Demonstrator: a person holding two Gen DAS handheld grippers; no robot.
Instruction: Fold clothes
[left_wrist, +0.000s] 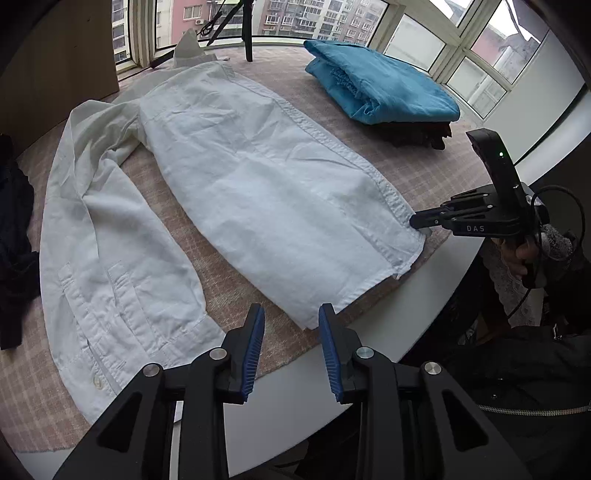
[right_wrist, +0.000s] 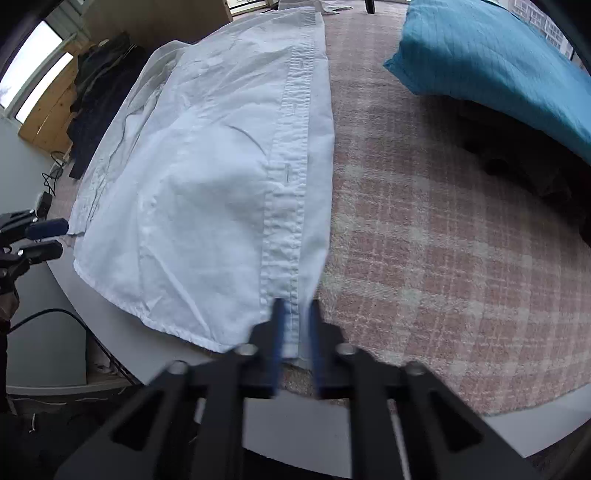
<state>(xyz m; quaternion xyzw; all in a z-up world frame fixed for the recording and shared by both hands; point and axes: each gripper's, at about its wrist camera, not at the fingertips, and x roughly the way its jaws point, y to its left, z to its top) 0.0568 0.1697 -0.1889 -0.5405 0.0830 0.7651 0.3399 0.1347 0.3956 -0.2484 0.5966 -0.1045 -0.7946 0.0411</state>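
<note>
A white button-up shirt (left_wrist: 258, 173) lies flat on a pink plaid cloth (left_wrist: 413, 173), one sleeve (left_wrist: 110, 258) stretched along its left side. In the left wrist view my left gripper (left_wrist: 291, 325) is open, its blue pads just short of the hem's near corner and not touching it. My right gripper (left_wrist: 415, 221) is at the hem's other corner. The right wrist view shows the right gripper (right_wrist: 297, 321) shut on the shirt (right_wrist: 203, 184) at the bottom of the button placket, with cloth pinched between the blurred blue pads. The left gripper (right_wrist: 51, 238) appears open at the far left.
A folded blue garment (left_wrist: 384, 88) sits on darker clothes (left_wrist: 417, 133) at the back right. A dark pile of clothes (left_wrist: 14, 236) lies at the left. A tripod leg (left_wrist: 247, 33) stands at the back. The white table's rim (left_wrist: 424, 302) curves near me.
</note>
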